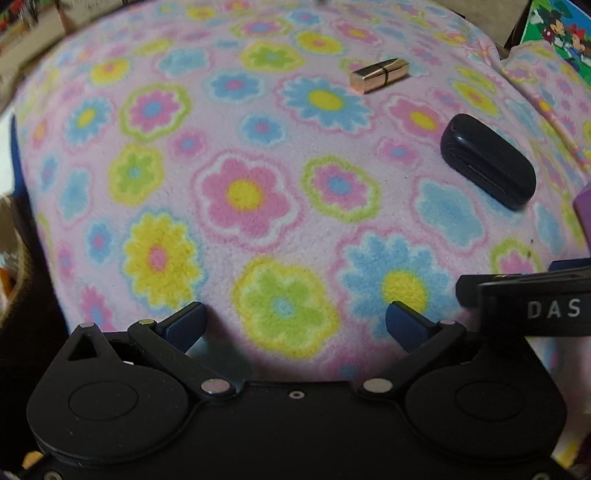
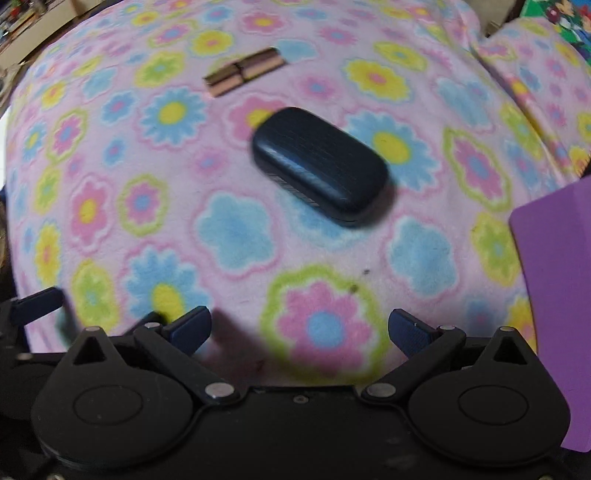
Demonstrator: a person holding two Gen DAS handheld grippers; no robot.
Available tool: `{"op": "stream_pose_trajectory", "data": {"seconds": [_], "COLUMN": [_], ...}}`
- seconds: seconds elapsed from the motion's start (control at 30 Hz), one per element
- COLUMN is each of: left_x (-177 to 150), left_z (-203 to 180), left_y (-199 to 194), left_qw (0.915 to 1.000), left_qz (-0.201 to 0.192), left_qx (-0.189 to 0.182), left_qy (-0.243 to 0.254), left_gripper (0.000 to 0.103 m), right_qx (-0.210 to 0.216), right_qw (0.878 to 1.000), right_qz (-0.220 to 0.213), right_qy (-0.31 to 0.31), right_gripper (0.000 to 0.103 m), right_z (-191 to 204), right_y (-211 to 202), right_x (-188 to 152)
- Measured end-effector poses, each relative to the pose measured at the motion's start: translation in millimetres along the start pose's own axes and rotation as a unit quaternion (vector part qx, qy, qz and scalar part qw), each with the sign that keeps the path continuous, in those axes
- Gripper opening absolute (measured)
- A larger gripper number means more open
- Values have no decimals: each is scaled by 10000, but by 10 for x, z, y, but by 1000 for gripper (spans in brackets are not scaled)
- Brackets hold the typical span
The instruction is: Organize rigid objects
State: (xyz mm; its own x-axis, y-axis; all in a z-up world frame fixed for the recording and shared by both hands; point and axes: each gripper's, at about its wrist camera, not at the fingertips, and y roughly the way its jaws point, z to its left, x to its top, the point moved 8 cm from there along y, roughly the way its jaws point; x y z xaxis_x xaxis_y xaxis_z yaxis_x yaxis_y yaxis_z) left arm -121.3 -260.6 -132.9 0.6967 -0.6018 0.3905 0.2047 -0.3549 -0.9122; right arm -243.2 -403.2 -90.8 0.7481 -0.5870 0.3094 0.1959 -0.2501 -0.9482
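A dark navy oblong case (image 1: 487,159) lies on the flowered blanket, to the upper right in the left wrist view and ahead of centre in the right wrist view (image 2: 320,165). A gold lipstick tube (image 1: 379,75) lies beyond it, also blurred in the right wrist view (image 2: 244,71). My left gripper (image 1: 295,325) is open and empty, low over the blanket. My right gripper (image 2: 300,330) is open and empty, short of the case. The right gripper's body (image 1: 535,299) shows at the right edge of the left wrist view.
A pink fleece blanket (image 1: 258,192) with coloured flowers covers the whole surface. A purple flat object (image 2: 557,302) sits at the right edge, with a corner in the left wrist view (image 1: 583,206). A cartoon-print item (image 1: 561,33) lies at the far right.
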Motion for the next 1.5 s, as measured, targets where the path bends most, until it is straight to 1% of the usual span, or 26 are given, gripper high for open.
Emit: {"op": "stream_pose_trajectory", "data": {"seconds": [0.07, 0.17, 0.27, 0.33, 0.4, 0.47, 0.5, 0.53, 0.6, 0.63, 0.73, 0.77, 0.8, 0.83, 0.9, 0.93, 0.97, 1.0, 1.03, 1.07, 1.1, 1.17, 1.27, 1.4, 1.47, 1.5], "left_x": [34, 61, 138, 218, 335, 462, 530, 594, 696, 752, 911, 957, 956, 1006, 1099, 1151, 1216, 1270, 1317, 1347, 1389, 1452, 1546, 1666, 1698, 1726], "left_z": [14, -21, 11, 15, -6, -1, 8, 13, 41, 56, 61, 52, 25, -2, -73, -111, -153, -205, -265, -324, -384, -465, -514, -617, -612, -576], "left_y": [21, 47, 92, 95, 63, 20, 6, 0, 17, 28, 50, 56, 42, 40, 60, 80, 115, 152, 188, 222, 274, 367, 492, 549, 577, 592], "left_qw": [9998, 9987, 9964, 9957, 9980, 9990, 9988, 9987, 9990, 9993, 9997, 9996, 9996, 9994, 9990, 9987, 9985, 9981, 9974, 9967, 9960, 9947, 9945, 9921, 9930, 9944], "left_qz": [187, 485, 718, 803, 613, 315, 194, 112, 64, 62, 30, 15, -21, -63, -101, -101, -98, -84, -61, -16, 47, 103, 139, -12, 0, 8], "left_qx": [-44, 32, -1, -26, 32, 291, 405, 443, 365, 316, 173, 136, 86, 26, -50, -115, -194, -274, -358, -397, -386, -383, -198, -24, 68, 102], "left_qy": [-53, -150, -451, -460, -177, 93, 175, 231, 231, 193, 195, 230, 280, 338, 443, 481, 511, 554, 623, 713, 808, 948, 1020, 1252, 1182, 1055], "left_gripper": [101, 101, 101, 100, 99, 99, 99, 98, 98, 97, 97, 96, 90, 87, 87, 86, 85, 82, 76, 75, 73, 71, 71, 72, 73, 74], "right_qx": [50, -48, -1, 39, 81, 111, 141, 145, 135, 143, 279, 336, 408, 469, 385, 232, 65, -103, -226, -315, -339, -161, 114, 276, 328, 370], "right_qw": [10000, 9996, 9993, 9989, 9980, 9973, 9969, 9964, 9949, 9945, 9932, 9927, 9916, 9901, 9890, 9895, 9899, 9900, 9902, 9905, 9917, 9929, 9929, 9865, 9809, 9784], "right_qz": [-71, -249, -340, -411, -538, -620, -660, -725, -889, -959, -1126, -1150, -1192, -1261, -1338, -1341, -1340, -1332, -1304, -1252, -1171, -1151, -1163, -1613, -1915, -2030], "right_qy": [40, -123, -157, -234, -331, -385, -399, -422, -452, -398, 21, 162, 290, 390, 502, 492, 455, 444, 450, 466, 417, 261, 208, 74, -65, -96], "right_gripper": [103, 103, 102, 102, 96, 81, 78, 71, 55, 51, 44, 45, 45, 45, 60, 75, 79, 79, 84, 101, 102, 103, 103, 103, 103, 103], "right_z": [-52, -77, -134, -157, -168, -155, -141, -126, -85, -79, -161, -200, -240, -269, -347, -387, -437, -489, -538, -579, -615, -640, -694, -692, -690, -697], "right_y": [19, 34, 65, 92, 114, 135, 155, 168, 194, 210, 279, 294, 292, 279, 261, 299, 316, 344, 382, 428, 478, 518, 576, 572, 564, 556], "right_x": [38, 138, 276, 406, 579, 757, 856, 947, 1154, 1272, 1557, 1606, 1643, 1662, 1642, 1633, 1610, 1591, 1578, 1576, 1571, 1613, 1646, 1584, 1534, 1514]}}
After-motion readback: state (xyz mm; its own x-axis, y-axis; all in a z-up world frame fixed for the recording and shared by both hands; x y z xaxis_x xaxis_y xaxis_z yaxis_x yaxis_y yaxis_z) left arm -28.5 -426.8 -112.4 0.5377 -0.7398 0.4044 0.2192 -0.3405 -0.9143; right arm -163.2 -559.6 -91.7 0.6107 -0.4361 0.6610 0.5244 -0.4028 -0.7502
